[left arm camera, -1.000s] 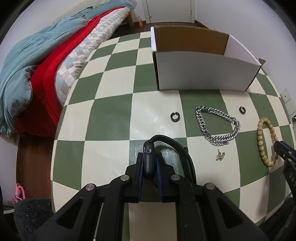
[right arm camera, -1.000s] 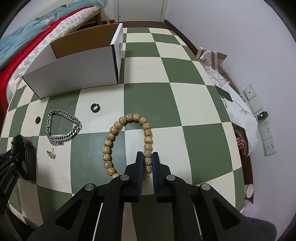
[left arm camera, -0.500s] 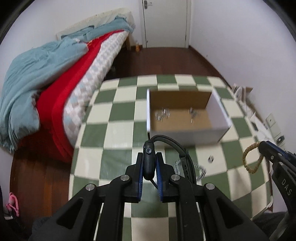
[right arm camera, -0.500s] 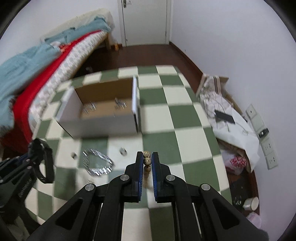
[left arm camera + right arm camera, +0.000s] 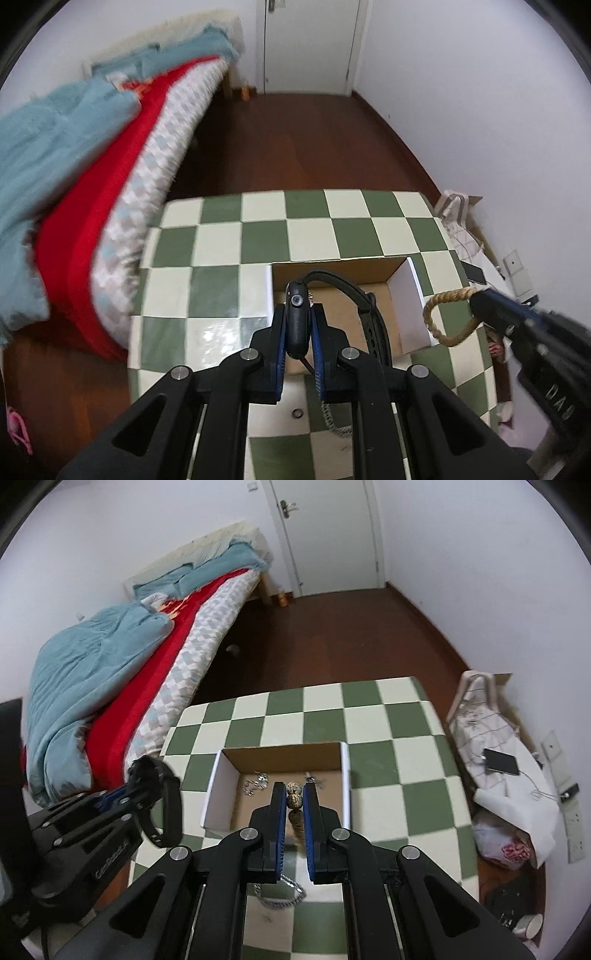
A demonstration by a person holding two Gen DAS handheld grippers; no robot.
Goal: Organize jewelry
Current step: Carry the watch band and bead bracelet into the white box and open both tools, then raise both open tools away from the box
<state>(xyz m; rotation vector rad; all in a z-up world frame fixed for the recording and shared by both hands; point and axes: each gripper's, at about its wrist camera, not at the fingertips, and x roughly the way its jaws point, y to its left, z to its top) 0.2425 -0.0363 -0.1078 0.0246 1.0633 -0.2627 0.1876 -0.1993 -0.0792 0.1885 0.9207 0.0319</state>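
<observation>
My left gripper (image 5: 297, 314) is shut on a black wristwatch (image 5: 351, 295) and holds it high over the open cardboard box (image 5: 410, 291). My right gripper (image 5: 294, 794) is shut on a wooden bead bracelet (image 5: 294, 800), which hangs as a loop in the left wrist view (image 5: 443, 317), above the same box (image 5: 218, 794). Small silver pieces (image 5: 256, 781) lie inside the box. A silver chain (image 5: 280, 895) and a small black ring (image 5: 297, 412) lie on the checkered table (image 5: 221, 243) below.
A bed with red and teal blankets (image 5: 110, 672) stands left of the table. A bag with a phone on it (image 5: 498, 764) sits at the right by the wall. A white door (image 5: 328, 535) is at the back.
Both grippers have lifted from the table, one with the watch and one with the bead bracelet, and moved forward over the box. The table and box now lie far below.
</observation>
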